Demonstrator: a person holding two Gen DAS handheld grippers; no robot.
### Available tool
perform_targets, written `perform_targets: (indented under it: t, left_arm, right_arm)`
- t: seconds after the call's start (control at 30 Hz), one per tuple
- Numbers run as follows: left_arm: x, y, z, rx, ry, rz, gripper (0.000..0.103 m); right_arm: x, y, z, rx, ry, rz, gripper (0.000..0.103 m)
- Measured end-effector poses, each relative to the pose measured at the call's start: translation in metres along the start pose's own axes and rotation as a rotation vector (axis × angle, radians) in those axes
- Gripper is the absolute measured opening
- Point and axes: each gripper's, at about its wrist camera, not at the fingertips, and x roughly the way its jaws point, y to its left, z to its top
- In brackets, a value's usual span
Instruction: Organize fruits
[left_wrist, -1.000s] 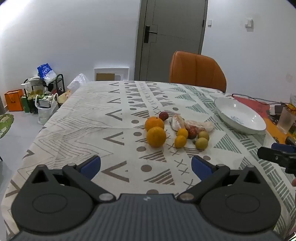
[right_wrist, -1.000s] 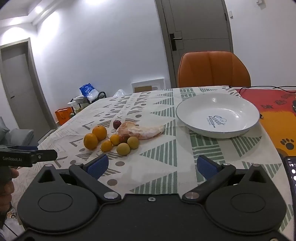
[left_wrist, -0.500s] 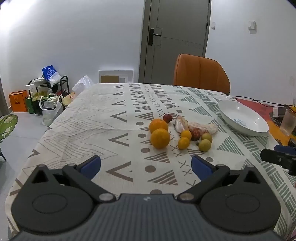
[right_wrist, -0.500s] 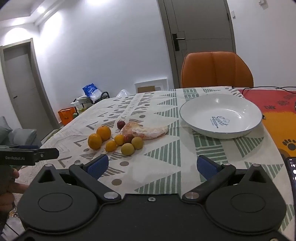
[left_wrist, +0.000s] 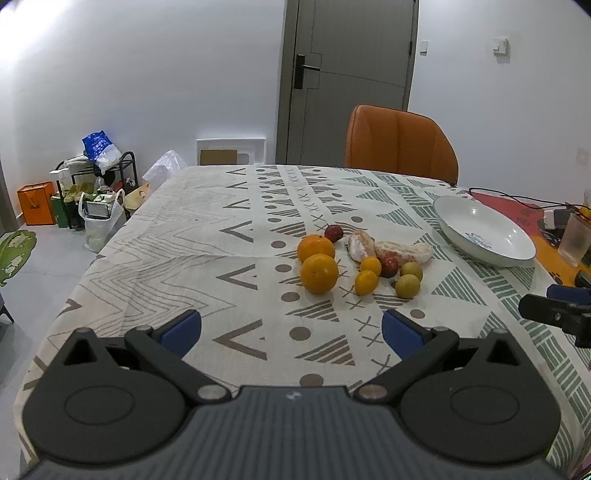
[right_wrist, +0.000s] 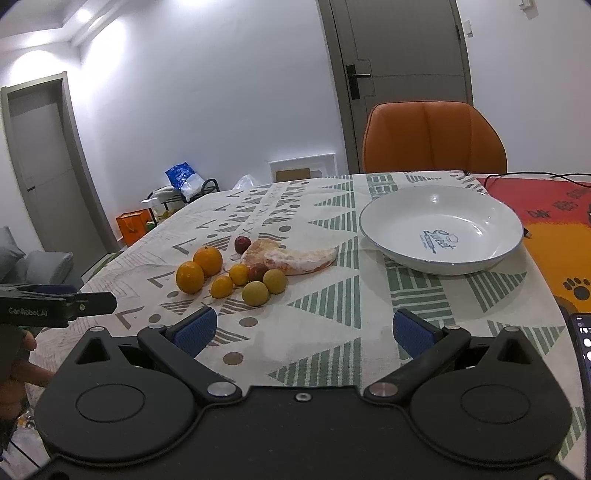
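A cluster of fruit lies mid-table: two oranges, two small yellow-orange fruits, two yellow-green fruits, two small red fruits and peeled pomelo pieces. An empty white bowl stands to their right. My left gripper is open and empty, short of the fruit. My right gripper is open and empty, between fruit and bowl, and shows at the right edge of the left wrist view.
An orange chair stands at the table's far side. A red-orange mat with a cable, a glass and a phone lie at the right. Bags and a rack stand on the floor at left.
Both grippers have pulled back and risen a little, so the fruit and bowl look slightly farther away. Both stay open and nothing on the table has moved.
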Motion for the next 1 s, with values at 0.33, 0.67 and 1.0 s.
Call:
perform_targets:
  t: [0.33,0.67,1.0]
  left_arm:
    - [-0.0036,0.0014,0.0019,-0.007,0.0,-0.003,0.103]
    - [-0.0036,0.0012,0.0026,-0.006,0.001,0.0,0.103]
    - [-0.0045,0.0027,0.0033,-0.008,0.001,0.0,0.103]
  right_arm:
    - [-0.0022,0.0021,0.0011,-0.006,-0.015,-0.017,0.103]
    - [-0.0042,0.0014,0.0025,-0.01,-0.014,-0.025,0.103]
    - [-0.0041,0.0,0.0025,-0.01,-0.019,-0.03,0.103]
